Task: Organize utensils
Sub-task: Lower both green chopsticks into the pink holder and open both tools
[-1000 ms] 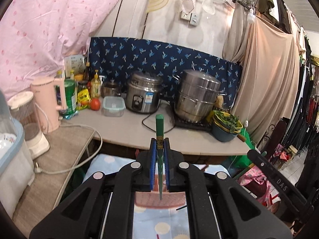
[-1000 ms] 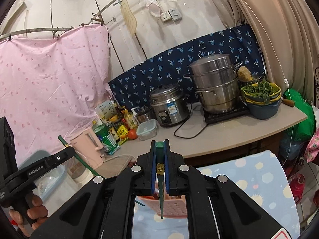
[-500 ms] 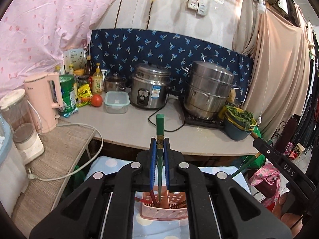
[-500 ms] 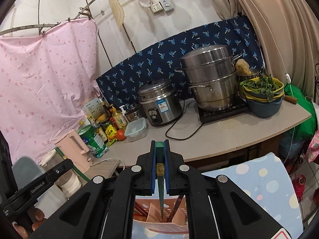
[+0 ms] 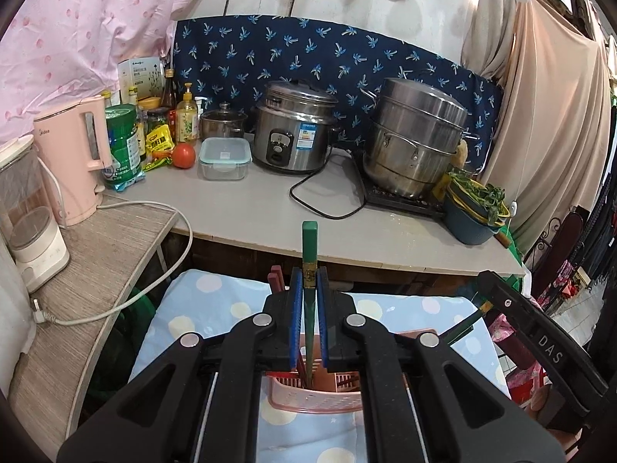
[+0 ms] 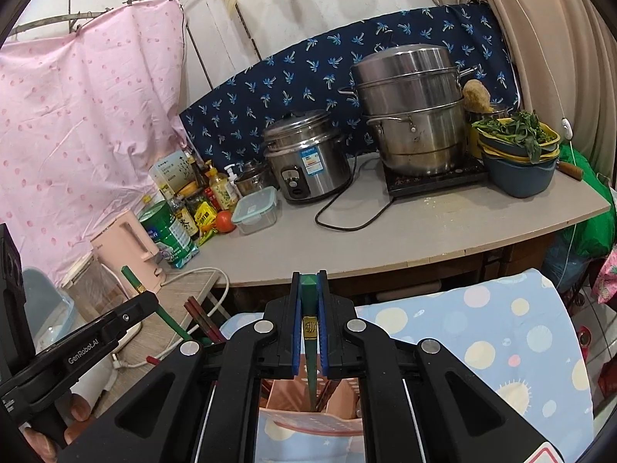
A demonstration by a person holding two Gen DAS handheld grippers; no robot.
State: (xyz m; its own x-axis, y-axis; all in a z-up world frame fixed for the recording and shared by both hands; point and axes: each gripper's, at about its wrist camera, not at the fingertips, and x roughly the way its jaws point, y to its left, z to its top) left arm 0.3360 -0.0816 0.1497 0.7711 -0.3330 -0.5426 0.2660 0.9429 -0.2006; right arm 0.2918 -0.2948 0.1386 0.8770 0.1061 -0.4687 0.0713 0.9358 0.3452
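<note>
While both sets of tongs are pinching one green chopstick apiece, the pink slotted holder is sitting just beneath them on the dotted cloth. The left tongs (image 5: 307, 301) are clamping the left green chopstick (image 5: 309, 247) near its gold band, thin end dipping into the pink holder (image 5: 314, 399), where reddish chopsticks (image 5: 277, 276) are already standing. The right tongs (image 6: 308, 324) are gripping the right green chopstick (image 6: 308, 301) likewise, its tip pointing into the holder's compartments. To finish well, each hand should be lowering straight along its stick, keeping it upright, aiming for the same compartment and clear of the divider walls. Releasing only once the tips are resting deep inside should be preventing a tumble.
</note>
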